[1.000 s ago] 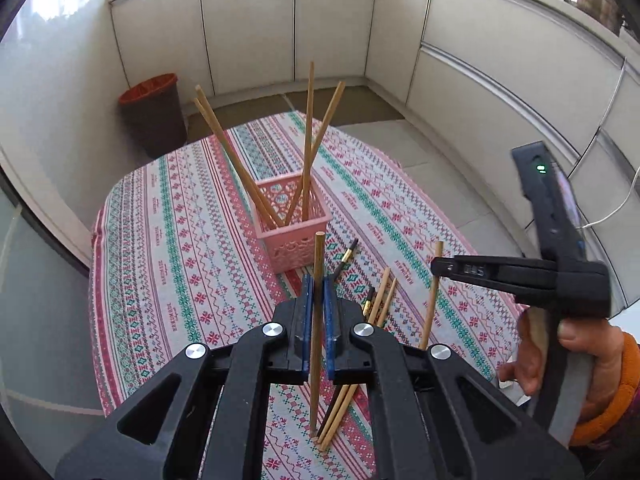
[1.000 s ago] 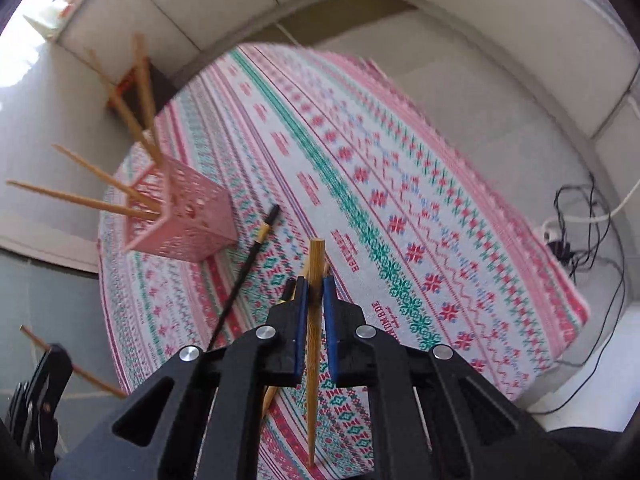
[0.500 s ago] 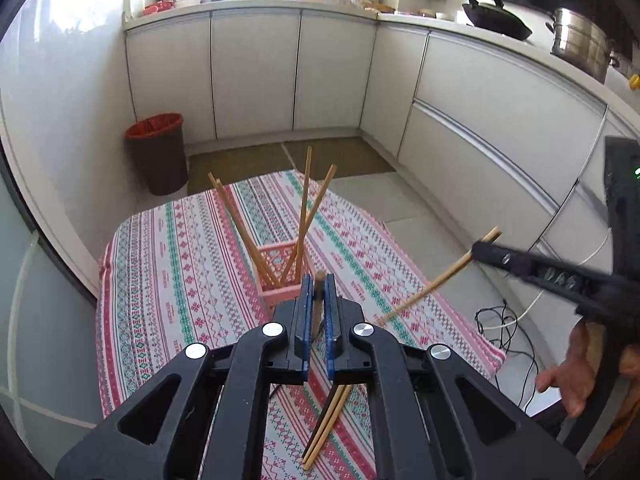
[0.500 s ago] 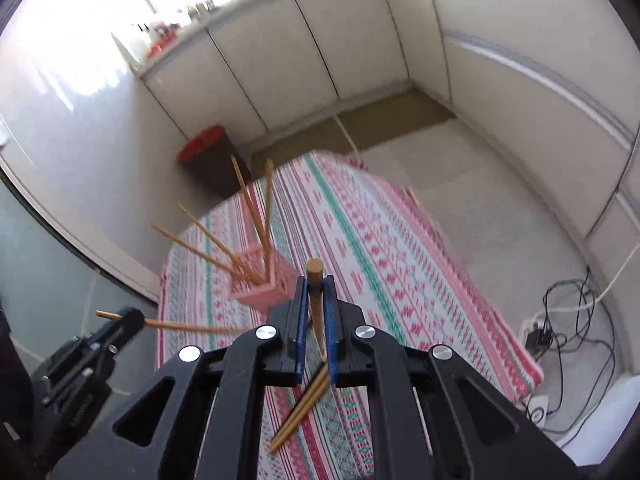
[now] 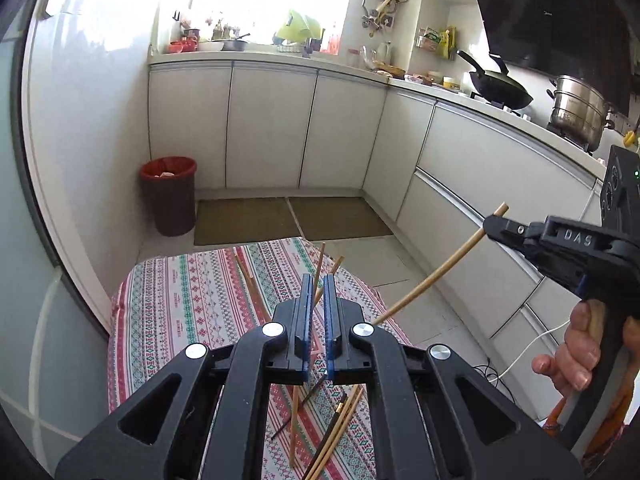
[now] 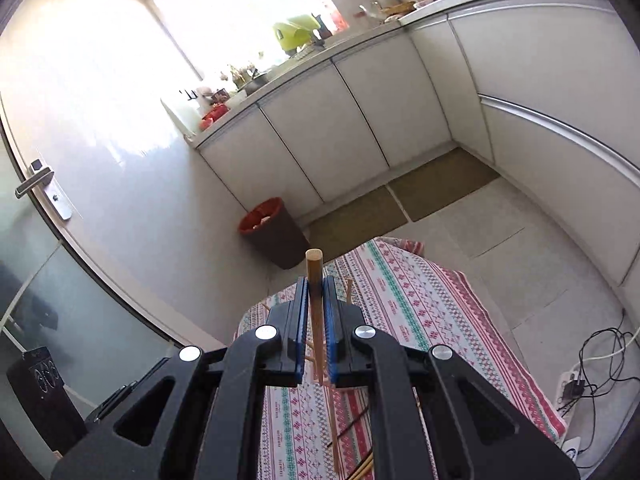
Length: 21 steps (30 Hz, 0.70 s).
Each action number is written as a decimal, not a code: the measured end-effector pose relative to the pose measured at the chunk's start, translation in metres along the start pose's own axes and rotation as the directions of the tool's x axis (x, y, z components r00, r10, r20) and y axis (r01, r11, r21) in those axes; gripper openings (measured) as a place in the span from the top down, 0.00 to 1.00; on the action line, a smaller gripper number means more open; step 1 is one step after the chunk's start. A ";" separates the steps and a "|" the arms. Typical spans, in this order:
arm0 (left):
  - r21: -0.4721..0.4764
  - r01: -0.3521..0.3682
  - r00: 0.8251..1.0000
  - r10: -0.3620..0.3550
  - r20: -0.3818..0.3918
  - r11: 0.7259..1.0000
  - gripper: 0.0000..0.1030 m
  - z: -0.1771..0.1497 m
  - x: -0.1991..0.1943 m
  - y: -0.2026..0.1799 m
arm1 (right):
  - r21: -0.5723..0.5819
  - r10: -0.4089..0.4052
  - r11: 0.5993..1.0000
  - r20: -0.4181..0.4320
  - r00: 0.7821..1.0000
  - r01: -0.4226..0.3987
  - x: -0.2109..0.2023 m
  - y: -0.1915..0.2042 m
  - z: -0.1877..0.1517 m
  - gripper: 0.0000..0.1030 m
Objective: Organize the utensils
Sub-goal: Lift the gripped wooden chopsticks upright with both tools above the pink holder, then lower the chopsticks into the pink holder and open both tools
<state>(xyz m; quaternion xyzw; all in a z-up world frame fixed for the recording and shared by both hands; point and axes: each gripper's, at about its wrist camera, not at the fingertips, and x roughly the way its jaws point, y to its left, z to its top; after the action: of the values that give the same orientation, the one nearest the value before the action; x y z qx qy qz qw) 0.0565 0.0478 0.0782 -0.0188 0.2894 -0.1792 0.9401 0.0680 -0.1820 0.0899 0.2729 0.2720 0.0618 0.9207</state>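
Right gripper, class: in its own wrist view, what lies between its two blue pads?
A wooden chopstick stands between the pads of the right gripper, its round end above them and its shaft running down toward the patterned tablecloth.

Upright chopsticks (image 5: 320, 268) block path ahead; loose chopsticks (image 5: 340, 432) clutter near tablecloth (image 5: 180, 300).

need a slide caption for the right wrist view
Right gripper clamps a wooden chopstick above the patterned tablecloth, kitchen cabinets beyond.
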 end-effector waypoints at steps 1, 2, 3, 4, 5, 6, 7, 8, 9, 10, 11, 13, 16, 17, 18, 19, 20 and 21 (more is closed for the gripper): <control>-0.003 0.007 1.000 -0.007 -0.021 1.000 0.96 -0.001 0.005 0.002 | -0.009 0.003 1.000 0.013 1.000 -0.003 -0.002 0.001 0.001 0.92; -0.004 0.013 0.998 -0.013 -0.056 1.000 0.95 -0.004 0.014 0.005 | -0.014 0.002 1.000 0.024 1.000 -0.002 -0.004 0.002 0.002 0.92; -0.003 0.021 0.992 -0.021 -0.126 1.000 0.93 -0.011 0.031 0.008 | -0.013 -0.001 1.000 0.035 0.999 0.001 -0.006 0.000 0.003 0.92; 0.005 0.029 0.977 -0.028 -0.211 1.000 0.87 -0.020 0.050 0.009 | -0.009 -0.001 1.000 0.036 0.999 0.002 -0.005 -0.002 0.004 0.92; 0.011 0.030 0.953 -0.025 -0.303 0.999 0.66 -0.034 0.073 0.011 | -0.004 -0.002 1.000 0.029 1.000 0.002 -0.003 -0.005 0.005 0.92; 0.012 0.014 0.924 -0.008 -0.381 1.000 0.55 -0.050 0.098 0.013 | 0.002 -0.007 1.000 0.022 1.000 0.007 0.000 -0.008 0.005 0.92; 0.012 -0.005 0.902 0.010 -0.432 1.000 0.56 -0.066 0.120 0.015 | 0.011 -0.014 1.000 0.016 1.000 0.014 0.003 -0.010 0.005 0.92; 0.013 -0.023 0.878 0.026 -0.478 1.000 0.56 -0.079 0.140 0.017 | 0.021 -0.022 1.000 0.006 1.000 0.022 0.007 -0.014 0.006 0.92; 0.023 -0.043 0.853 0.049 -0.519 0.999 0.56 -0.092 0.160 0.018 | 0.028 -0.025 0.999 -0.006 1.000 0.025 0.013 -0.017 0.006 0.92; 0.035 -0.066 0.833 0.074 -0.548 0.997 0.56 -0.104 0.177 0.019 | 0.037 -0.025 0.999 -0.020 0.999 0.026 0.017 -0.021 0.007 0.92; 0.036 -0.086 0.819 0.092 -0.566 0.996 0.56 -0.111 0.189 0.021 | 0.039 -0.027 0.999 -0.028 0.999 0.028 0.020 -0.023 0.006 0.92; 0.046 -0.101 0.803 0.109 -0.587 0.994 0.56 -0.120 0.205 0.024 | 0.033 -0.040 0.999 -0.032 0.999 0.041 0.024 -0.027 0.006 0.92; 0.038 -0.105 0.821 0.108 -0.560 0.994 0.56 -0.121 0.215 0.024 | 0.030 -0.056 0.998 -0.046 0.997 0.057 0.030 -0.032 0.005 0.92; 0.035 -0.105 0.831 0.108 -0.546 0.994 0.56 -0.120 0.218 0.026 | 0.030 -0.058 0.998 -0.055 0.997 0.060 0.033 -0.034 0.004 0.92; 0.040 -0.112 0.839 0.116 -0.531 0.993 0.65 -0.119 0.221 0.026 | 0.032 -0.060 0.998 -0.063 0.996 0.062 0.035 -0.036 0.003 0.92; 0.051 -0.121 0.837 0.129 -0.532 0.991 0.80 -0.120 0.225 0.027 | 0.033 -0.061 0.997 -0.070 0.996 0.064 0.037 -0.038 0.002 0.92; 0.046 -0.116 0.832 0.123 -0.541 0.992 0.95 -0.123 0.226 0.027 | 0.032 -0.061 0.998 -0.079 0.995 0.063 0.039 -0.039 0.001 0.92; 0.041 -0.109 0.837 0.114 -0.536 0.993 0.95 -0.124 0.223 0.027 | 0.030 -0.060 0.998 -0.084 0.995 0.063 0.039 -0.039 0.001 0.92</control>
<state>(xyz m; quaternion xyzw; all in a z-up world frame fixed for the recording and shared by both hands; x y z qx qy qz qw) 0.1689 0.0039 -0.1485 0.0530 0.5408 -0.1236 0.8303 0.0999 -0.2045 0.0514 0.2766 0.3191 0.0403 0.9056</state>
